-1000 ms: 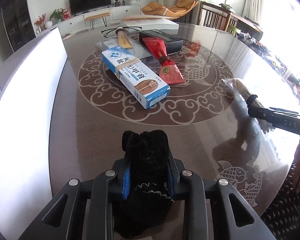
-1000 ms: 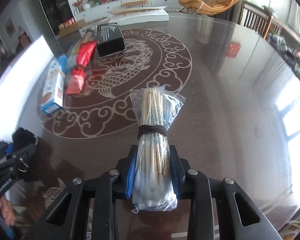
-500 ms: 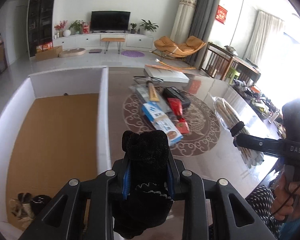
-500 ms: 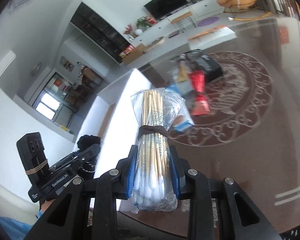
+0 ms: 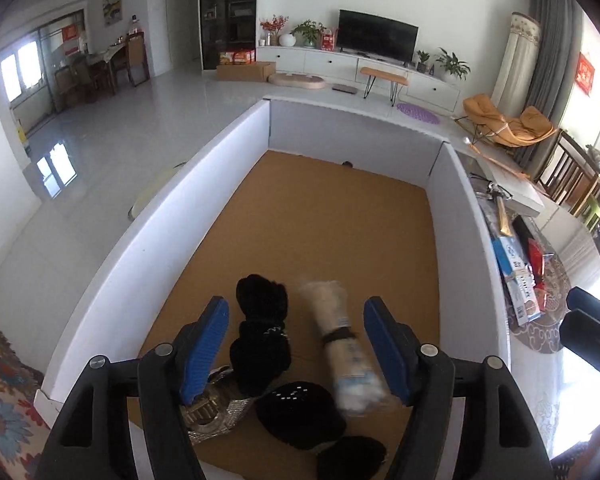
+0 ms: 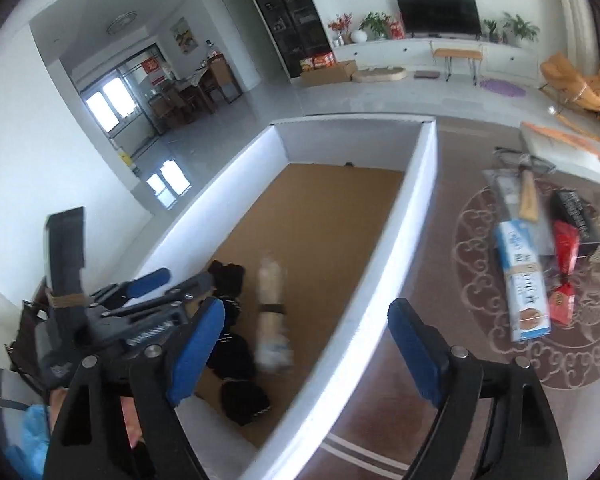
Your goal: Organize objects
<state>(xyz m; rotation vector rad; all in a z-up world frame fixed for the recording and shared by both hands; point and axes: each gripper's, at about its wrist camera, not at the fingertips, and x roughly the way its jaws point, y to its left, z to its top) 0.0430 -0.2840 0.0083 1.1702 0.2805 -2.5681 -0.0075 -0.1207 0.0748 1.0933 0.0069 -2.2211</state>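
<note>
Hovering over white box: left gripper, jaws spread wide, nothing between blue pads.
Right gripper: likewise parted and empty, poised above box's right wall.
Change from half a second ago: black sock bundle no longer clamped by left tool, cotton swab pack no longer pinched by right; both now down on brown cardboard floor of box, side by side, near end.
Also in box: more dark bundles and a silvery item, crowded at near end.
Open room: far half of box floor bare; walls upright on all visible sides.
On patterned table, right of box: blue-white carton, red packets, black case.
Hard to make out: swab pack motion-blurred in both views; near box edge hidden behind gripper bodies.
</note>
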